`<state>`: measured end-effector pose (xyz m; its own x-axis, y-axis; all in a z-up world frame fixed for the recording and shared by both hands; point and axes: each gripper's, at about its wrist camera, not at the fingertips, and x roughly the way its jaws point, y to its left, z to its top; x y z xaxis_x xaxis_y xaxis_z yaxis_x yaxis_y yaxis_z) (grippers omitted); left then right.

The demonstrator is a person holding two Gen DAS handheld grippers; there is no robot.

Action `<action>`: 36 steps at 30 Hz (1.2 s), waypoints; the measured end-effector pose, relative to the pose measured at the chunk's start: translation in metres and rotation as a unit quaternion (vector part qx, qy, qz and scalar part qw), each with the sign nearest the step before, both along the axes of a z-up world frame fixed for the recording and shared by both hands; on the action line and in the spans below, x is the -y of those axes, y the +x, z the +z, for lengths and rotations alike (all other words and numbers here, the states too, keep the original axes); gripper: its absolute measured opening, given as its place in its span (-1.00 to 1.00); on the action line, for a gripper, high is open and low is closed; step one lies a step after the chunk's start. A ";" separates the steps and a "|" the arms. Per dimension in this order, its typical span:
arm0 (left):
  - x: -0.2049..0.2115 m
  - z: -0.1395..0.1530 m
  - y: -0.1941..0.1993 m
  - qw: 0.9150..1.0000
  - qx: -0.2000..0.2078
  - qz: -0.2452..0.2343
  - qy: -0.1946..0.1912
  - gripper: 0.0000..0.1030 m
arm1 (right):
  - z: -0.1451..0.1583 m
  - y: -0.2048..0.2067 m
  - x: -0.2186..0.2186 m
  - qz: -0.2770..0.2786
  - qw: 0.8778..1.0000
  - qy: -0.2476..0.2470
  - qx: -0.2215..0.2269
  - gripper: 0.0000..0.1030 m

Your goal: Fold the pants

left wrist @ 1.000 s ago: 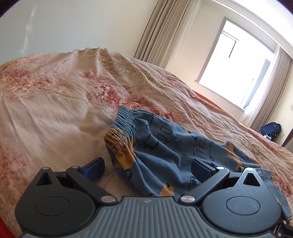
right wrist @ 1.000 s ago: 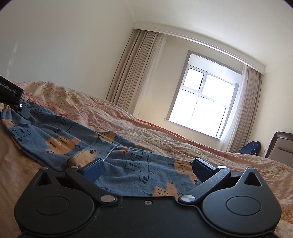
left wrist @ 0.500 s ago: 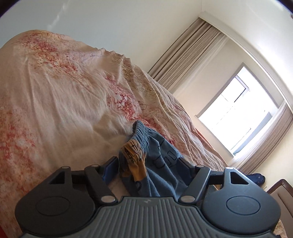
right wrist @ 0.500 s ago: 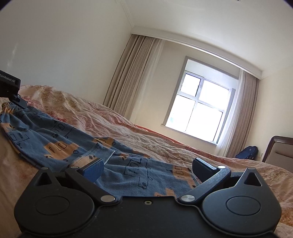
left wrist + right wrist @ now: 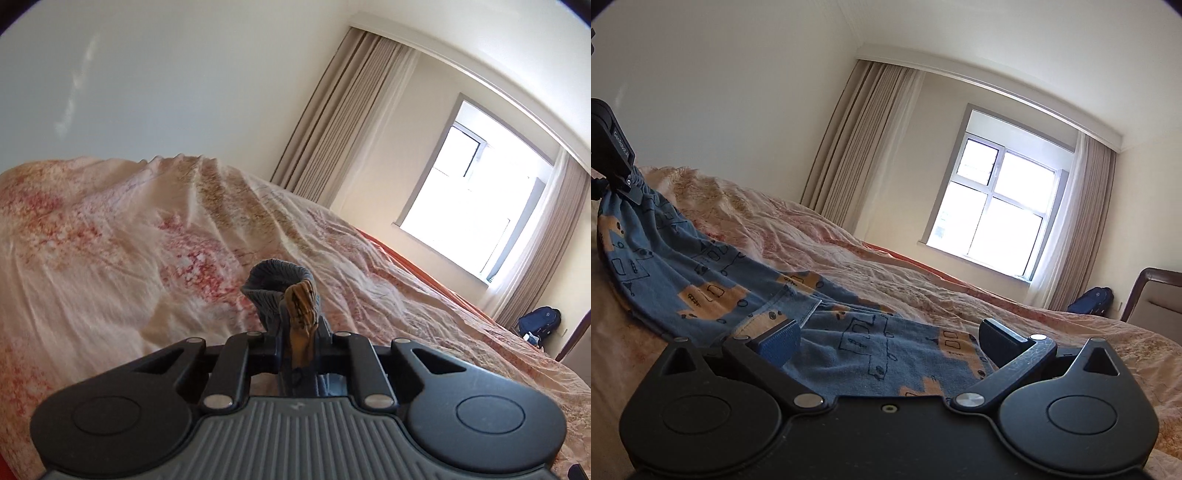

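Observation:
The blue pants with orange patches (image 5: 701, 273) lie stretched across the flowered bed cover (image 5: 923, 288). My left gripper (image 5: 299, 336) has its jaws closing on the gathered waistband (image 5: 280, 275), and the bunched cloth is pinched between the pads. In the right wrist view the left gripper (image 5: 629, 190) holds that waist end raised off the bed at the far left. My right gripper (image 5: 890, 336) stands open low over the leg end of the pants, with the cloth lying flat under its spread fingers (image 5: 779, 338).
The bed cover (image 5: 110, 258) spreads wide to the left and far side. A bright window (image 5: 990, 218) with long curtains fills the far wall. A blue backpack (image 5: 1089, 299) sits on the floor beside a brown chair (image 5: 1156, 295) at the right.
The left gripper's jaws went from wide to pinched on the waistband, and it rose, lifting the waist end off the bed. The right gripper stayed open and almost still.

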<state>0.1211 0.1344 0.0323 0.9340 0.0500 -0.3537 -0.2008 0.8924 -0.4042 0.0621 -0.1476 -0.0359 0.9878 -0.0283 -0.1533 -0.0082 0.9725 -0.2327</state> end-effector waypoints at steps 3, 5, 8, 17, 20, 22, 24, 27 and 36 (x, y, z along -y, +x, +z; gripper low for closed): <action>0.026 0.024 0.005 0.999 0.020 -0.029 0.027 -0.71 | 0.011 -0.007 0.019 -0.024 0.998 0.061 0.024 0.99; 0.047 0.039 0.006 0.997 0.034 -0.052 0.046 -0.71 | 0.017 -0.010 0.031 -0.046 0.994 0.090 0.037 0.99; 0.085 0.058 0.009 0.991 0.046 -0.100 0.080 -0.71 | 0.024 -0.016 0.052 -0.084 0.987 0.128 0.050 0.99; 0.235 0.076 0.015 0.925 0.026 -0.291 0.244 -0.71 | 0.036 -0.027 0.117 -0.125 0.954 0.268 0.045 0.99; 0.277 0.062 0.017 0.909 0.000 -0.326 0.259 -0.71 | 0.036 -0.036 0.147 -0.163 0.932 0.317 0.062 0.99; 0.297 0.045 0.022 0.903 -0.020 -0.346 0.253 -0.71 | 0.033 -0.040 0.169 -0.188 0.913 0.355 0.065 0.99; 0.309 0.027 0.029 0.898 -0.044 -0.360 0.248 -0.71 | 0.027 -0.040 0.190 -0.200 0.896 0.393 0.057 0.99; 0.321 0.003 0.040 0.885 -0.088 -0.382 0.252 -0.66 | 0.014 -0.029 0.207 -0.204 0.881 0.426 0.008 0.99; 0.304 -0.003 0.030 0.879 -0.090 -0.407 0.232 0.47 | 0.008 -0.017 0.199 -0.198 0.888 0.414 -0.025 0.99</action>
<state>0.1511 -0.1692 0.0297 0.6581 -0.4311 -0.6172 0.5572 0.8303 0.0141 0.0452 -0.3464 -0.0284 0.9167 -0.2290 -0.3275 0.3828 0.7386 0.5549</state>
